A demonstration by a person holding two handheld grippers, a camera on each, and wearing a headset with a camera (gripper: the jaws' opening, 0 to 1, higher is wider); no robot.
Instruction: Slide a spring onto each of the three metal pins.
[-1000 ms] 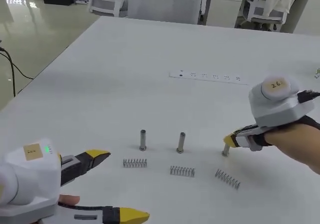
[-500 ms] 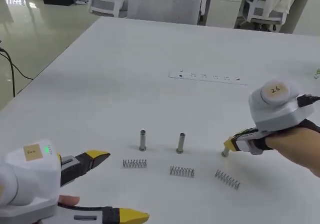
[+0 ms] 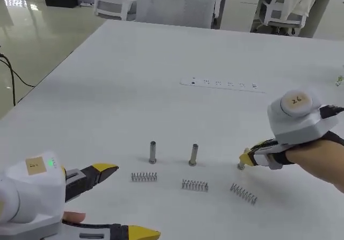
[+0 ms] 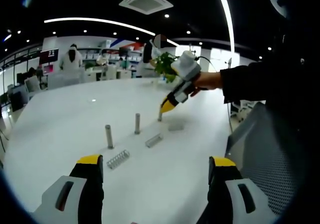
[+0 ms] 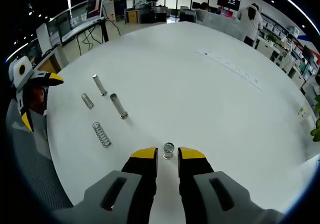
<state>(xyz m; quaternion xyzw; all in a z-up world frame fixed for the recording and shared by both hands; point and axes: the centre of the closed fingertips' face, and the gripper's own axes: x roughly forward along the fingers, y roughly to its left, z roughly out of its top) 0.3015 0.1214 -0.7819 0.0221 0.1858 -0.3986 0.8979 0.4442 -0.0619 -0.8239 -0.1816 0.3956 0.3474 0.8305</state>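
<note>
The left gripper (image 4: pixel 156 160) stands wide open, holding nothing. Three small grey wire coil springs (image 3: pixel 194 185) lie flat beyond its fingertips, one before each upright grey metal pin (image 3: pixel 193 154). They look light, prone to roll and easily squashed: pinch gently across the coils at mid-length. The right gripper (image 5: pixel 168 154), jaws narrowly parted, straddles the right-hand pin (image 5: pixel 168 148), apparently unclamped.
</note>
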